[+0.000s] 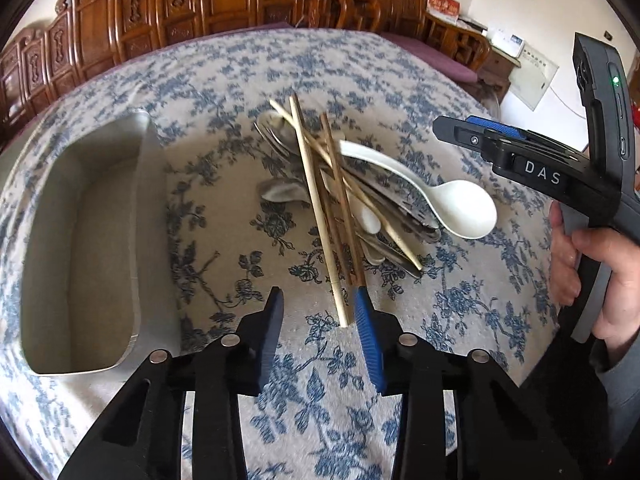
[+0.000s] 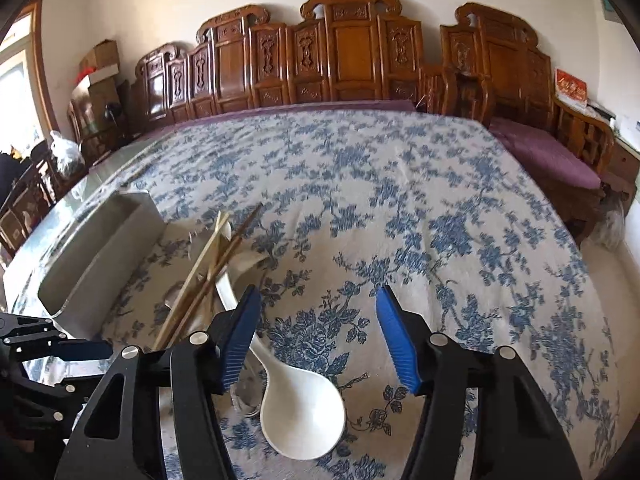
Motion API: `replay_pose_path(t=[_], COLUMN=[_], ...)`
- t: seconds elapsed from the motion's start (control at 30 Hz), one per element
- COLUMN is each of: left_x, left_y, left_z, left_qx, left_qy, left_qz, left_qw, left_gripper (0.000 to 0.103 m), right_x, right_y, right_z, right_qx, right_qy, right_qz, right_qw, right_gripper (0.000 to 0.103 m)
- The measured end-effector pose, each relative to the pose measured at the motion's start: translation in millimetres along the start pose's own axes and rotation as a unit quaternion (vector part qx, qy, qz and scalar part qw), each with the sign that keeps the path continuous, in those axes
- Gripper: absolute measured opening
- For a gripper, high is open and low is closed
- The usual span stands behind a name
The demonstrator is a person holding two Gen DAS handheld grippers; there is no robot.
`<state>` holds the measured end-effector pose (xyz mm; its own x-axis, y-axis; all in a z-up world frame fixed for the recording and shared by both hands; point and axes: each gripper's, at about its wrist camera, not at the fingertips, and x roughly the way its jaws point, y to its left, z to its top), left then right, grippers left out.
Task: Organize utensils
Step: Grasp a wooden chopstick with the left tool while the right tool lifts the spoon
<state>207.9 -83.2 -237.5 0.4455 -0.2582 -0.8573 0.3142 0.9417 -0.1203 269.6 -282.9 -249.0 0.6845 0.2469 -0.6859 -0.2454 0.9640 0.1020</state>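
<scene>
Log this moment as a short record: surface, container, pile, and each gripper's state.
surface: table under a blue floral cloth
container: metal tray, nothing visible inside, left of the pile
pile: chopsticks crossed over metal cutlery and a white spoon
left gripper: open, at the near chopstick ends, gripping nothing
right gripper: open above the white spoon, gripping nothing

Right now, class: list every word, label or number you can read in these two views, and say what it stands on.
"DAS": white letters on the right gripper, on its black body.
Red card on the side cabinet: gold characters, too blurred to read.
White wall panel: print too small to read.
</scene>
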Motion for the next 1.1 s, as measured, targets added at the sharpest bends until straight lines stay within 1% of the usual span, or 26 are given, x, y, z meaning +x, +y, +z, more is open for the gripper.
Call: replay_pose_path(t=[0.07,0.17,0.23,0.27,0.3,0.33,0.4,0.57,0.63,0.77,0.83,0.9,0.93,1.0,1.03,1.1], left_x=[5.4,14.4,17.6,18.1,18.8,19.1,17.2,3.8,-3.8,-16.4,-22.9,-26.7,-28.8,-31.5,-33.3,-37.0], left_y=[0.3,-0.2,-1.7,-2.2,-1.6,-0.4,2.3,4.8,5.8,6.2,7.4,9.2,10.7,12.9,13.9,16.2], left_z=[0.8,1.0,1.2,1.9,2.7,3.2,2.6,-2.4,-3.0,-0.8,-0.3,-0.4,-0.2,0.3,0.7,0.5], left_qx=[-0.004,-0.010,-0.008,-0.008,-0.011,-0.016,-0.022,-0.019,-0.017,-0.015,-0.016,-0.018,-0.019,-0.021,-0.022,-0.023], left_qy=[0.004,0.014,0.012,0.011,0.012,0.015,0.012,-0.006,-0.015,-0.026,-0.032,-0.035,-0.037,-0.039,-0.040,-0.044], left_qz=[-0.005,-0.005,0.001,0.003,0.007,0.006,0.002,0.016,0.021,0.021,0.020,0.019,0.018,0.019,0.020,0.023], left_qw=[1.0000,0.9998,0.9999,0.9999,0.9998,0.9998,0.9997,0.9997,0.9995,0.9993,0.9992,0.9990,0.9990,0.9988,0.9988,0.9985], left_gripper=[0.029,0.021,0.021,0.018,0.007,0.005,0.004,0.004,0.004,0.004,0.004,0.004,0.004,0.004,0.004,0.004], right_x=[5.4,10.2,13.7,15.0,16.6,18.9,23.0,32.7,36.5,42.3,44.0,44.3,44.5,43.9,42.8,40.7], right_y=[-1.8,3.0,5.6,6.7,8.2,10.1,13.8,24.1,28.0,33.4,32.8,30.7,30.0,28.5,27.1,24.2], right_z=[-5.9,-10.5,-12.1,-12.2,-12.4,-12.6,-12.3,-9.3,-9.4,-12.0,-13.4,-14.5,-15.3,-15.9,-16.1,-15.9], right_qx=[0.007,-0.003,-0.004,-0.005,-0.006,-0.009,-0.015,-0.023,-0.029,-0.036,-0.036,-0.030,-0.031,-0.030,-0.027,-0.021], right_qy=[0.012,0.023,0.032,0.035,0.039,0.044,0.051,0.064,0.072,0.088,0.091,0.095,0.097,0.098,0.098,0.095], right_qz=[0.010,0.016,0.022,0.024,0.027,0.030,0.032,0.046,0.048,0.054,0.049,0.051,0.048,0.048,0.050,0.051], right_qw=[1.000,1.000,0.999,0.999,0.999,0.999,0.998,0.997,0.996,0.994,0.994,0.994,0.994,0.993,0.994,0.994], right_gripper=[0.061,0.060,0.060,0.059,0.057,0.055,0.052,0.049,0.045,0.042,0.037,0.027,0.025,0.015,0.012,0.010])
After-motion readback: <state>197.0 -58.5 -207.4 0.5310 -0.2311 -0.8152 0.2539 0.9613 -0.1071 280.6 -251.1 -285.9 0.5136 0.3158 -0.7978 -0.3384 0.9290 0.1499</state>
